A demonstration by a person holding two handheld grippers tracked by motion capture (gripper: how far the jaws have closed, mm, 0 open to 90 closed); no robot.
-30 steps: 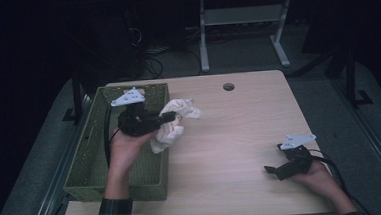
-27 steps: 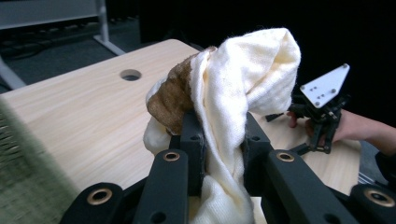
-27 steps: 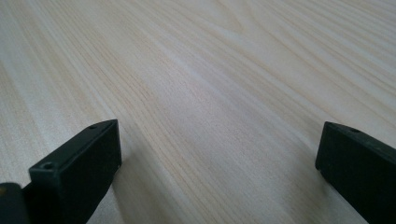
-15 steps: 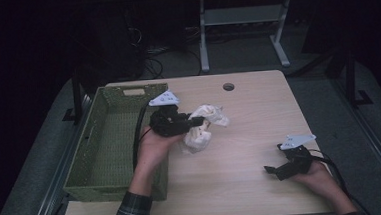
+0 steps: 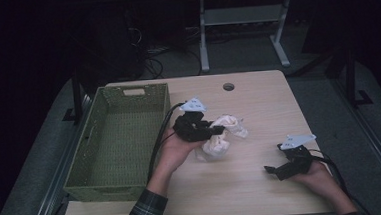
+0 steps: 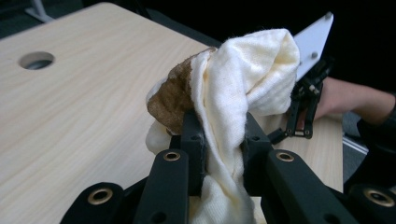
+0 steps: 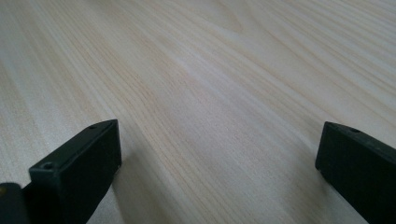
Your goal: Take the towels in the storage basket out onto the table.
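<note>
Up close, the cloth (image 6: 243,79) is a soft, cream-white rag, bunched and creased into folds, with a brown stained patch along one edge. It is pinched between the two jaws of the left gripper (image 5: 215,131), which are drawn in tight on a fold of it, and it hangs over the middle of the wooden table (image 5: 258,103), just right of the green woven basket (image 5: 117,137). Well apart near the table's right front, the right gripper (image 5: 272,170) rests low with its jaws spread wide and nothing between them.
</note>
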